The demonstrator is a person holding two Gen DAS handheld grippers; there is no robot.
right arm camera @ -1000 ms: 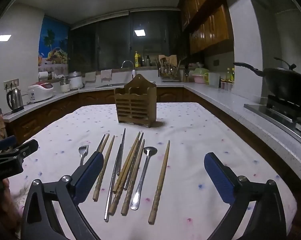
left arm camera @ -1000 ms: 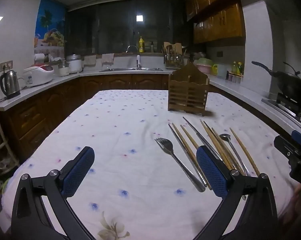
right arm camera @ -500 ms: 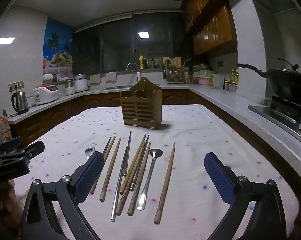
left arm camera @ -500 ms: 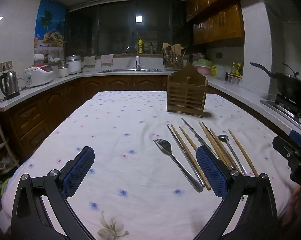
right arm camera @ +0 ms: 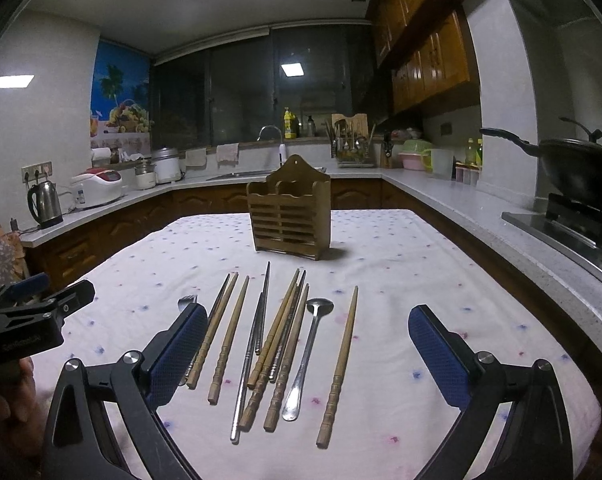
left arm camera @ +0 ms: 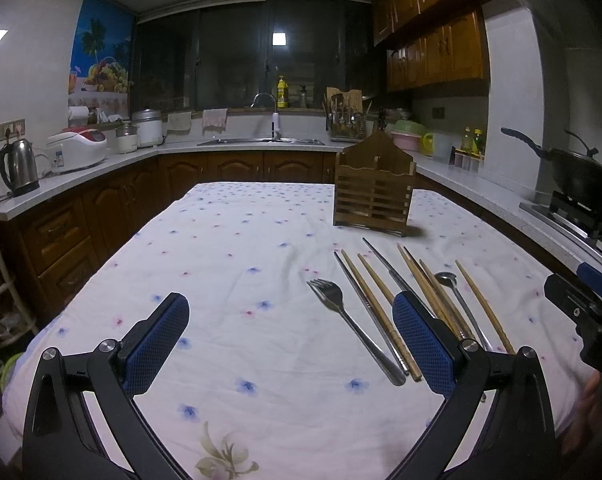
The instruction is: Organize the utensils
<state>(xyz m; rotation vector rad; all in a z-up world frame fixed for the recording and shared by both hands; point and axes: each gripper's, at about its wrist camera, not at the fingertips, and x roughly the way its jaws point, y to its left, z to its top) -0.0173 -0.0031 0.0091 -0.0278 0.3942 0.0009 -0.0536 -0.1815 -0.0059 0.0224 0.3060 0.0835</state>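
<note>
A wooden utensil holder (right arm camera: 289,208) stands upright at the far middle of the cloth-covered table; it also shows in the left wrist view (left arm camera: 374,200). In front of it lie several wooden chopsticks (right arm camera: 229,336), metal chopsticks (right arm camera: 257,328), a spoon (right arm camera: 311,344) and a fork (left arm camera: 347,314). My right gripper (right arm camera: 307,360) is open and empty, hovering over the near ends of the utensils. My left gripper (left arm camera: 291,344) is open and empty, to the left of the utensils, its right finger over the chopsticks' near ends.
The table wears a white flowered cloth (left arm camera: 229,248). Kitchen counters ring the room, with a kettle (left arm camera: 17,166) at left, a sink (left arm camera: 261,142) at the back and a wok (left arm camera: 581,182) on the stove at right.
Both grippers have tilted or risen a little, so the table and utensils sit lower in each view. Nothing on the table moved. Both grippers stay open.
</note>
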